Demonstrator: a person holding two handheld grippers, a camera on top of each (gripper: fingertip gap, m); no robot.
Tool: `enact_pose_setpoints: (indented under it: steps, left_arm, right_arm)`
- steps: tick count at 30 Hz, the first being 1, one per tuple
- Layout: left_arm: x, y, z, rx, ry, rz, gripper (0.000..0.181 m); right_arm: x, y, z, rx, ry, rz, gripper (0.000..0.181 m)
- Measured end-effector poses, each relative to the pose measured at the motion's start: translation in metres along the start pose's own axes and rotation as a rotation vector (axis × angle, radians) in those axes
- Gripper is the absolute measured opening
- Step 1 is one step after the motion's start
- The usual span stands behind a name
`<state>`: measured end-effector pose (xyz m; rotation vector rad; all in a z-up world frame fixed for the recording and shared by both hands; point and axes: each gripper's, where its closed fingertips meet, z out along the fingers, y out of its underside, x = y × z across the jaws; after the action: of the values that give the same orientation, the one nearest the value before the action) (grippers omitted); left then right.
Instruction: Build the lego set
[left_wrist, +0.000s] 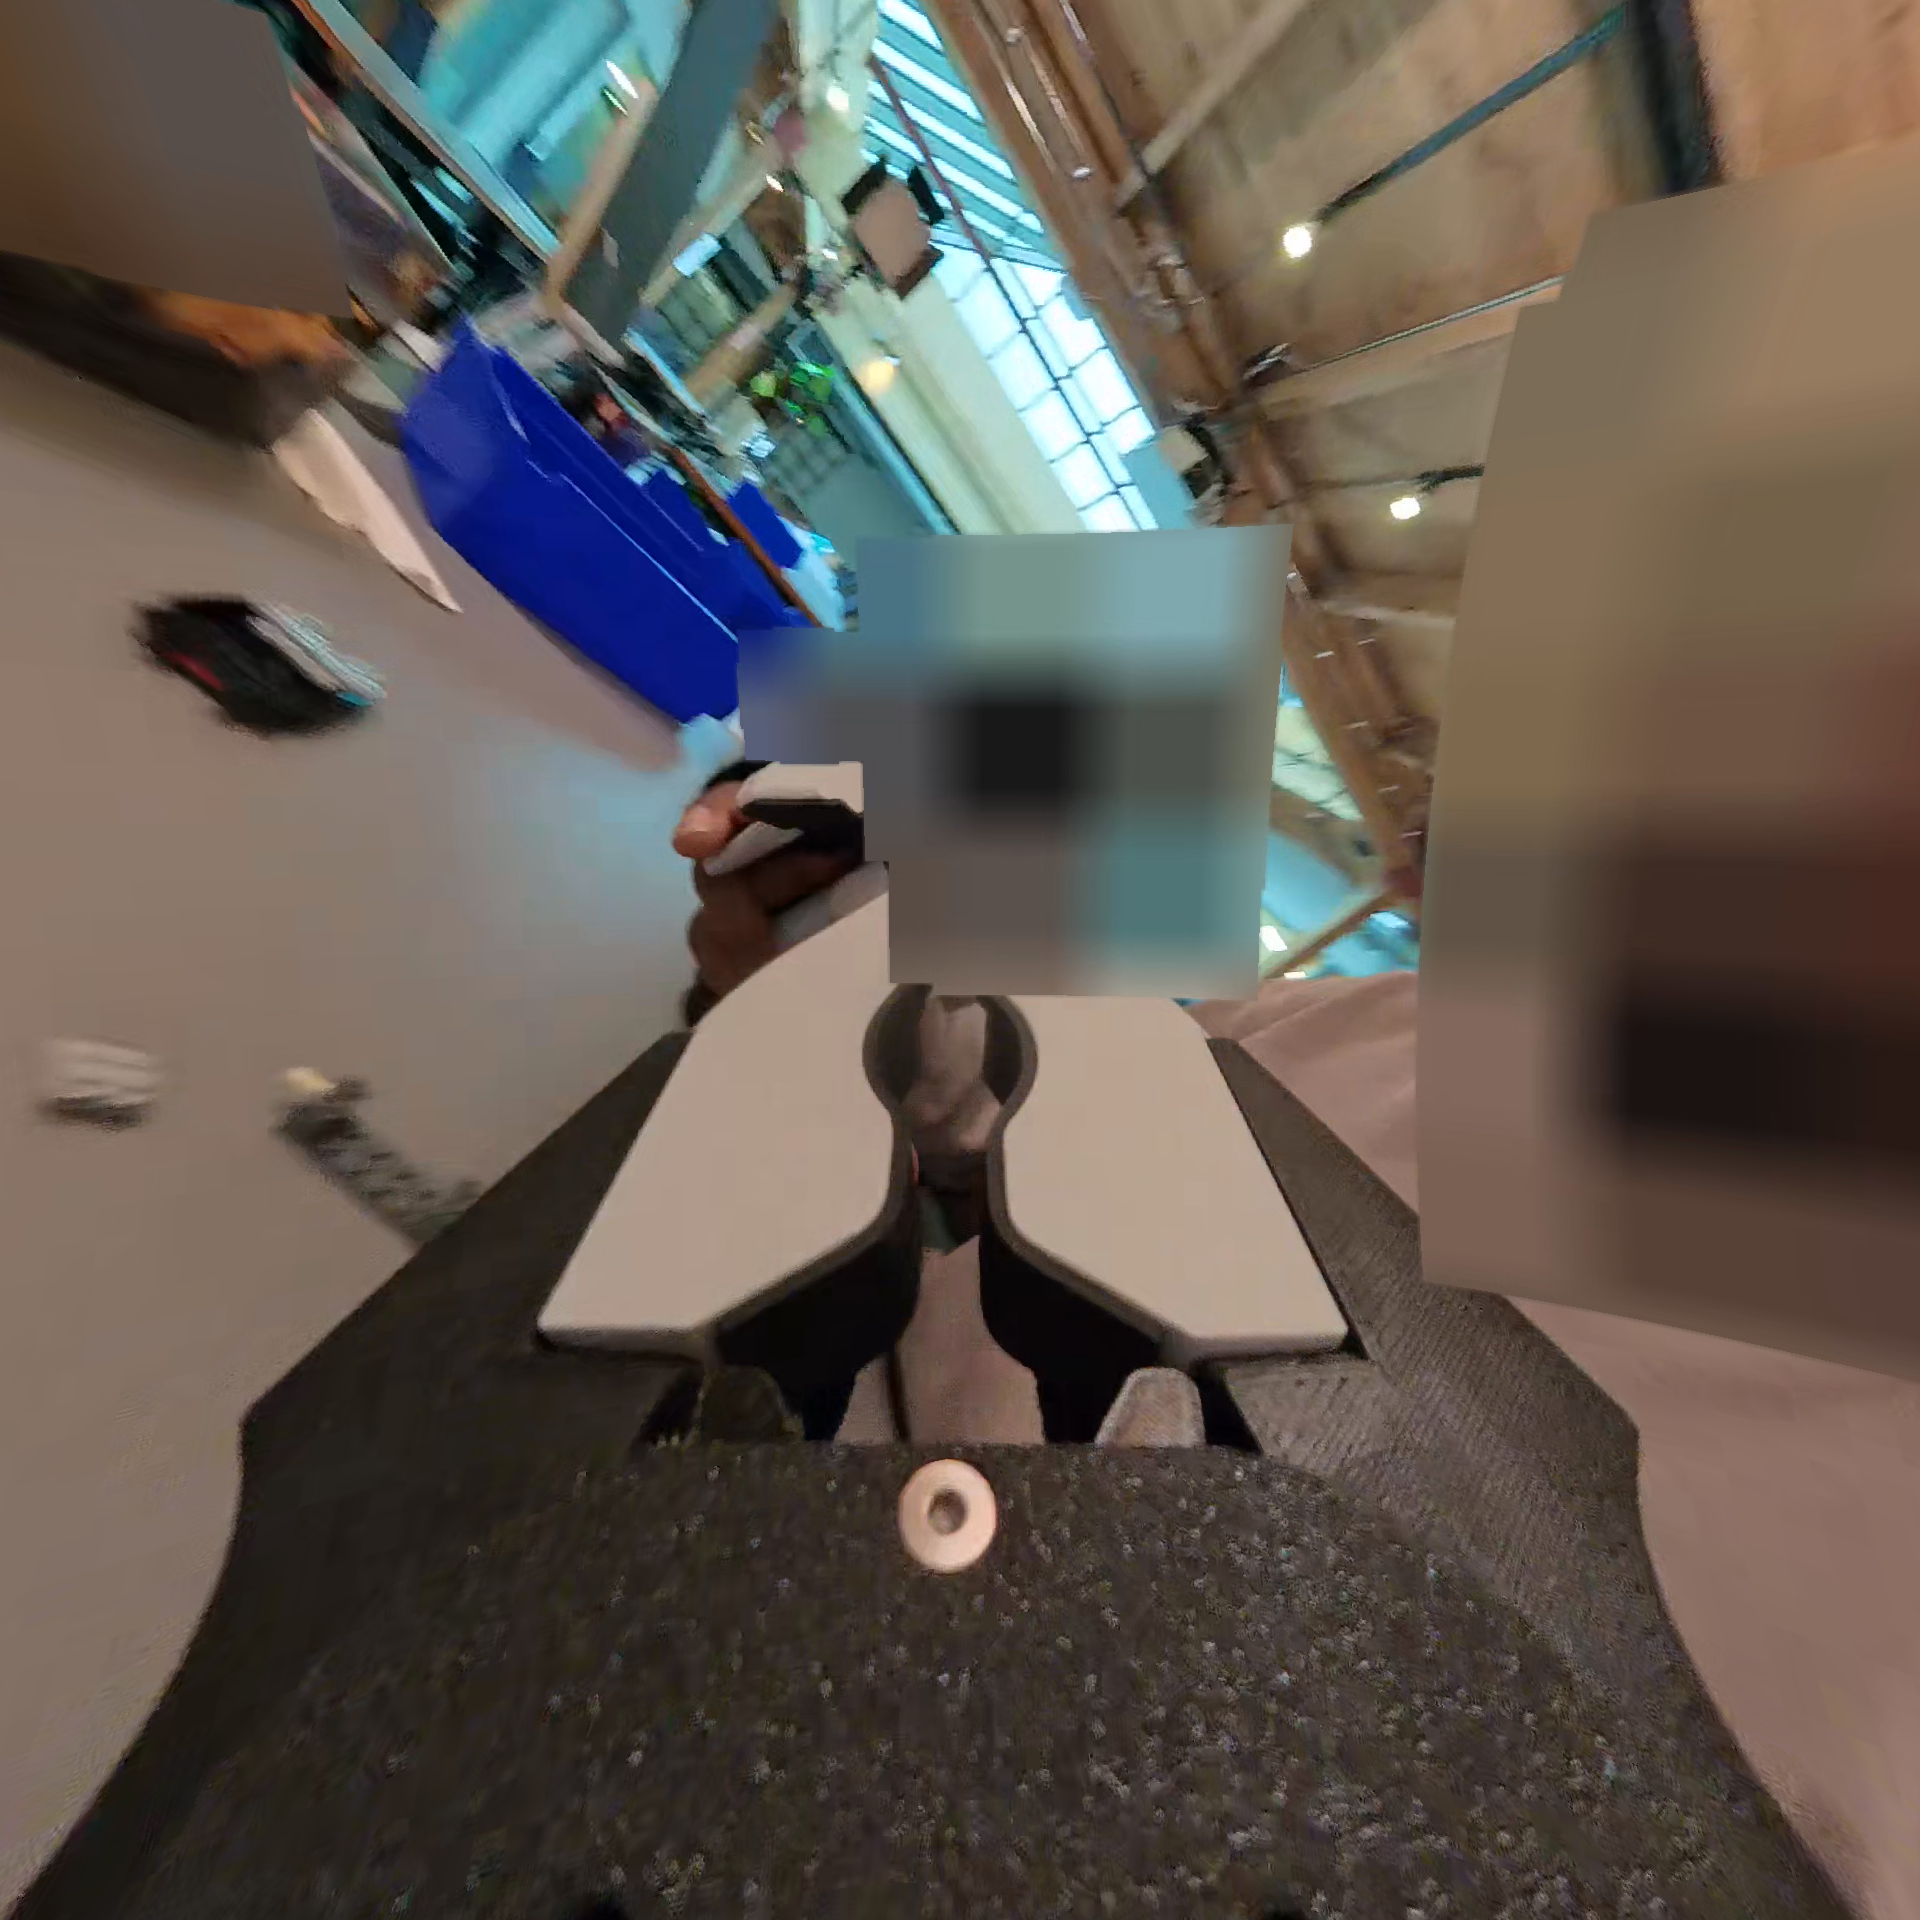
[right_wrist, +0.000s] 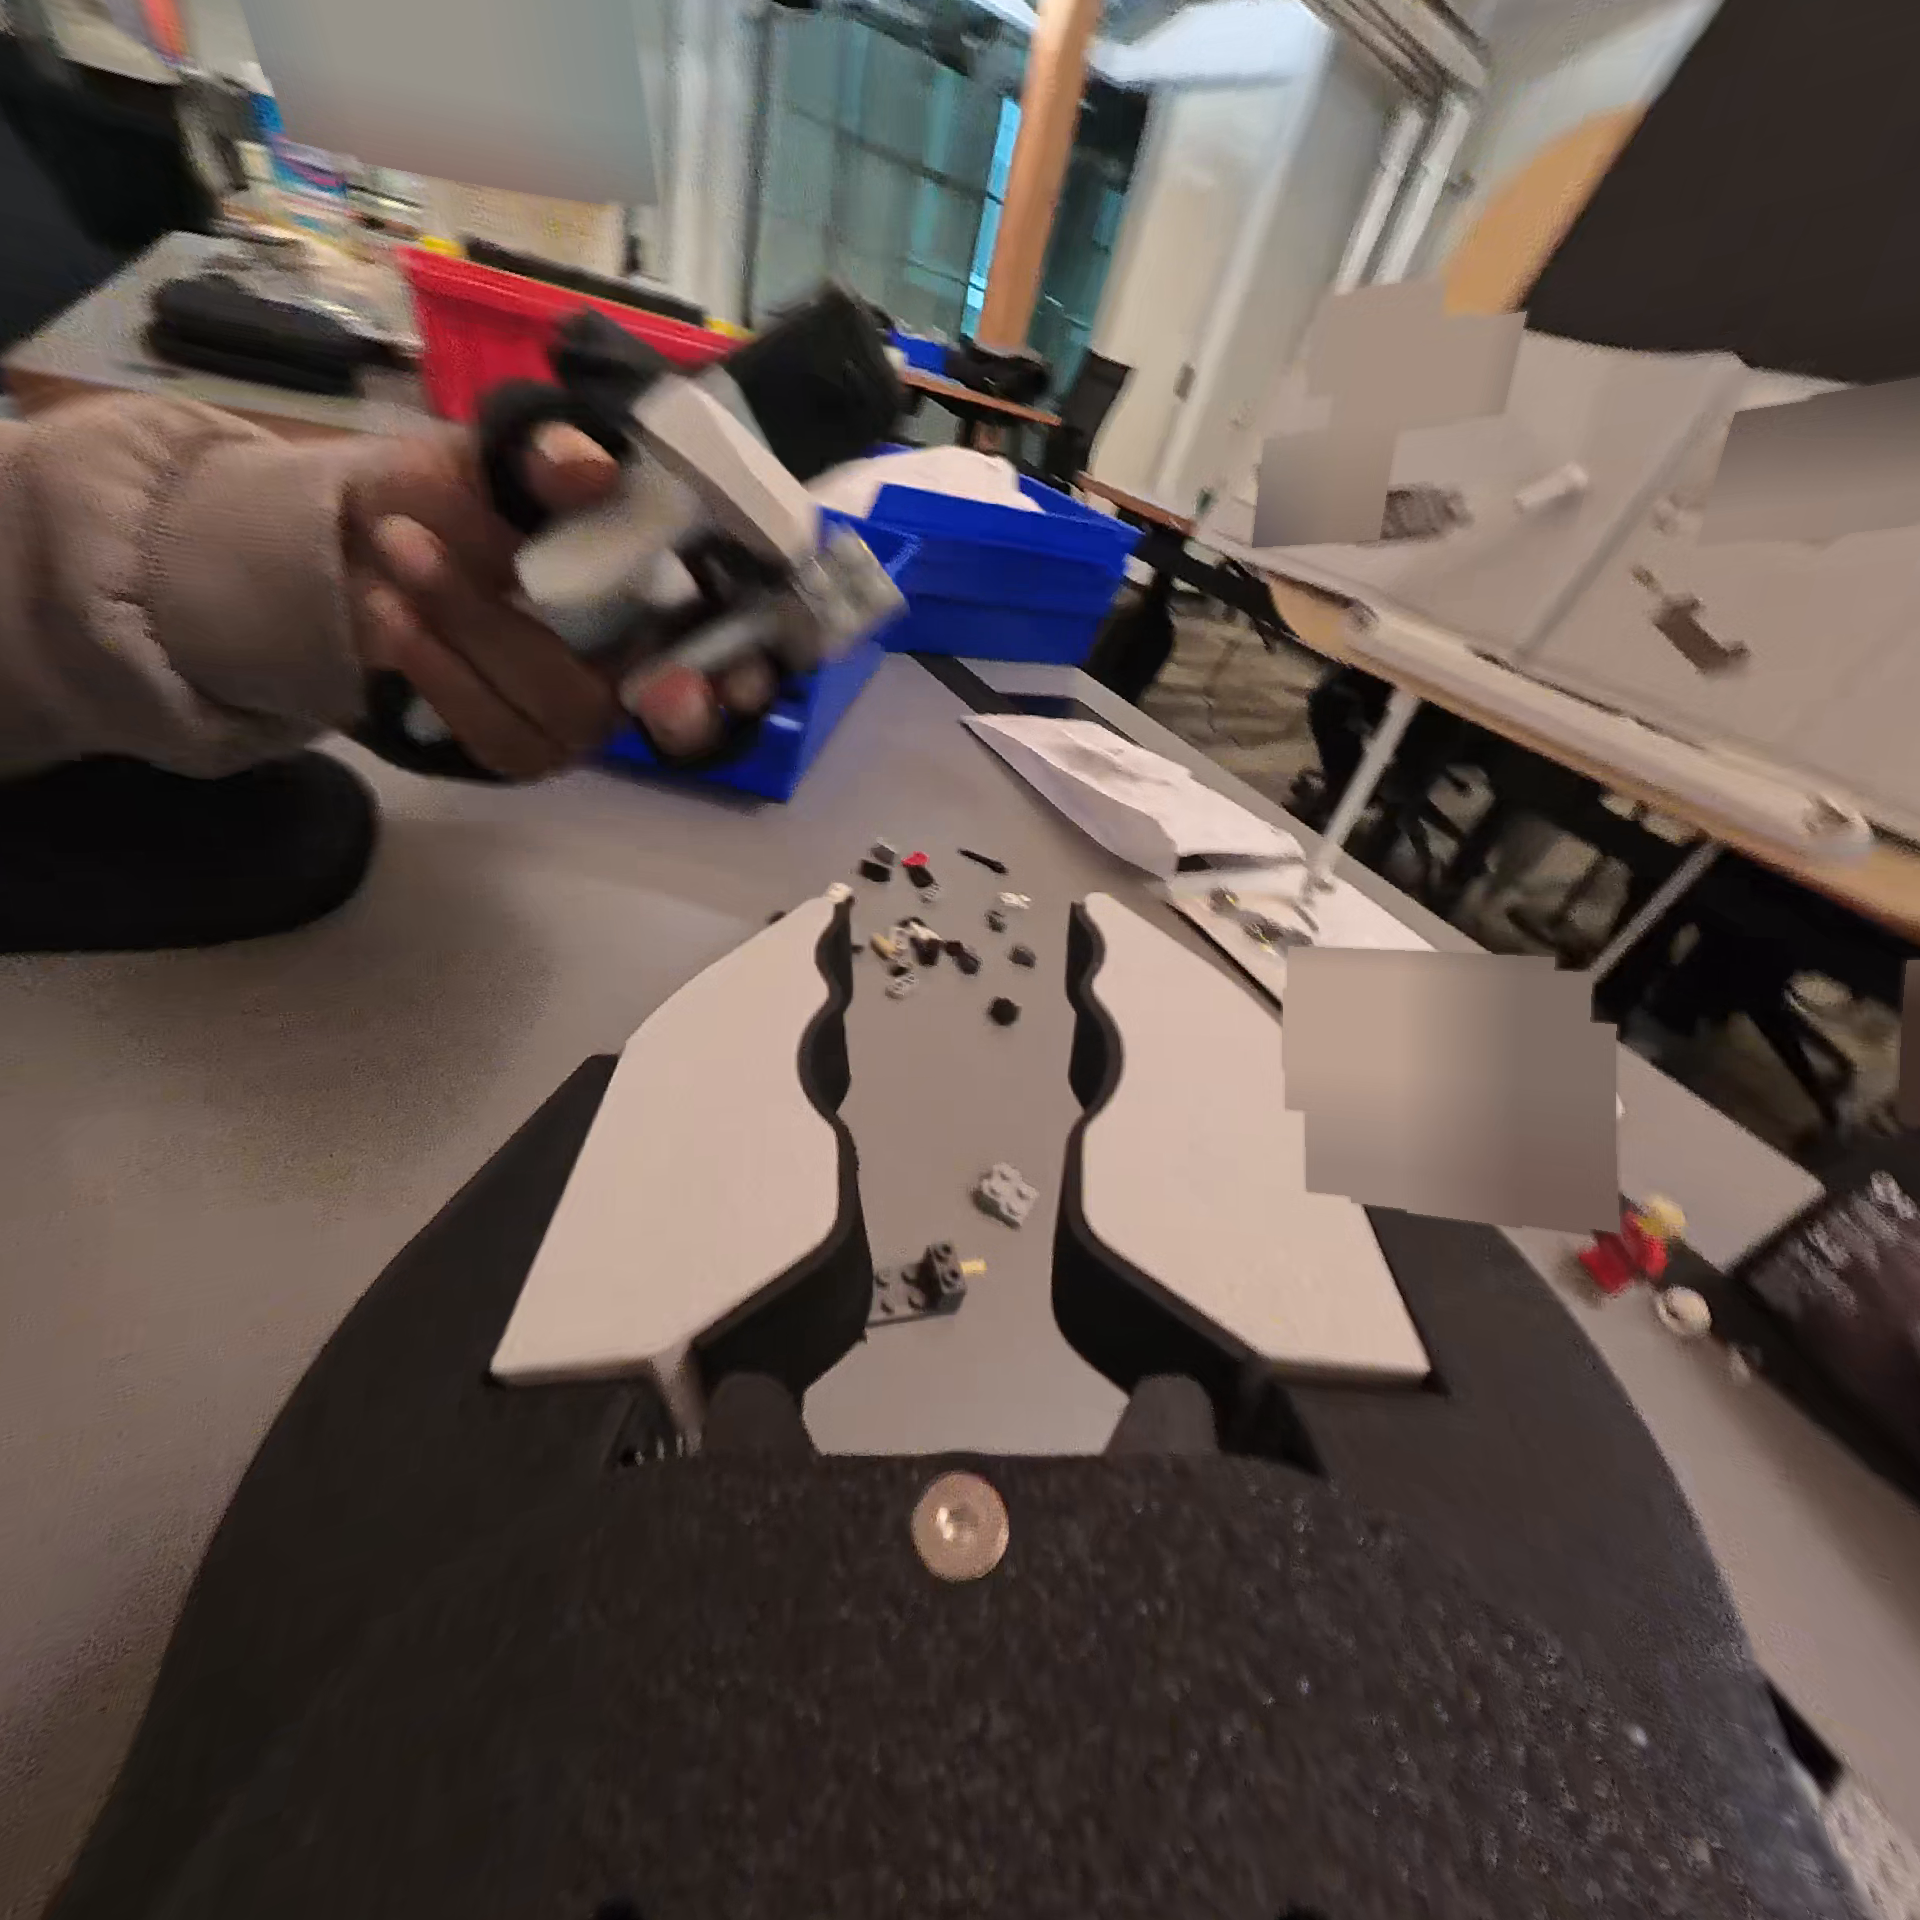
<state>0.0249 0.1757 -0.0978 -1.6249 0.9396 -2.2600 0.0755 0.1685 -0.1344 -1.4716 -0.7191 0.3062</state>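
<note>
Right tongs (right_wrist: 961, 925) hanging apart over loose bricks.
Grey plate (right_wrist: 1006, 1192) is lying between them, near; left tongs (left_wrist: 951, 1091) pressed together, raised away.

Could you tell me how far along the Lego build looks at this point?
Early. Done: only a small dark sub-assembly and a red minifigure look assembled. In hand: nothing; the right tongs hover open over the table, and the left tongs look nearly closed and empty. Left: the scattered small pieces and a grey plate remain loose.
</note>
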Motion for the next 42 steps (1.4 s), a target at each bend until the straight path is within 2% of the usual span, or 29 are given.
enact_pose_setpoints:
  steps: [3, 6, 8, 13, 16, 19, 22, 24, 27, 33, 42]
  left_arm:
    - [-0.01, 0.029, 0.028, -0.057, 0.059, -0.091, 0.006]
    - [-0.015, 0.049, 0.038, -0.095, 0.077, -0.134, 0.006]
    - [-0.016, 0.055, 0.038, -0.085, 0.092, -0.161, 0.006]
    - [-0.011, 0.061, 0.04, -0.098, 0.102, -0.165, 0.006]
    - [-0.019, 0.061, 0.037, -0.115, 0.021, -0.029, 0.007]
    - [-0.031, 0.058, 0.029, -0.152, -0.12, 0.283, 0.027]
    - [-0.045, 0.067, 0.025, -0.28, -0.282, 0.602, 0.038]
    - [-0.05, 0.078, 0.025, -0.363, -0.319, 0.723, 0.042]
    - [-0.045, 0.082, 0.031, -0.344, -0.287, 0.735, 0.037]
    - [-0.048, 0.087, 0.027, -0.387, -0.291, 0.763, 0.017]
    - [-0.045, 0.091, 0.025, -0.438, -0.303, 0.843, 0.017]
  right_arm:
    - [-0.018, -0.008, -0.005, 0.03, -0.105, -0.04, 0.04]
    - [-0.028, -0.006, -0.01, 0.025, -0.165, -0.078, 0.035]
    - [-0.038, 0.0, -0.013, 0.004, -0.219, -0.12, 0.021]
    - [-0.044, -0.001, -0.014, 0.022, -0.247, -0.111, 0.017]
    - [-0.043, 0.006, -0.012, -0.011, -0.259, -0.085, 0.016]
    - [-0.041, 0.024, -0.012, -0.092, -0.325, 0.048, 0.016]
    - [-0.045, 0.027, -0.013, -0.088, -0.377, 0.116, 0.016]
    - [-0.047, 0.029, -0.01, -0.098, -0.388, 0.129, 0.016]
    - [-0.054, 0.036, -0.008, -0.137, -0.416, 0.115, 0.016]
    - [-0.064, 0.041, -0.007, -0.169, -0.465, 0.116, 0.016]
    - [-0.068, 0.04, -0.01, -0.166, -0.501, 0.178, 0.018]
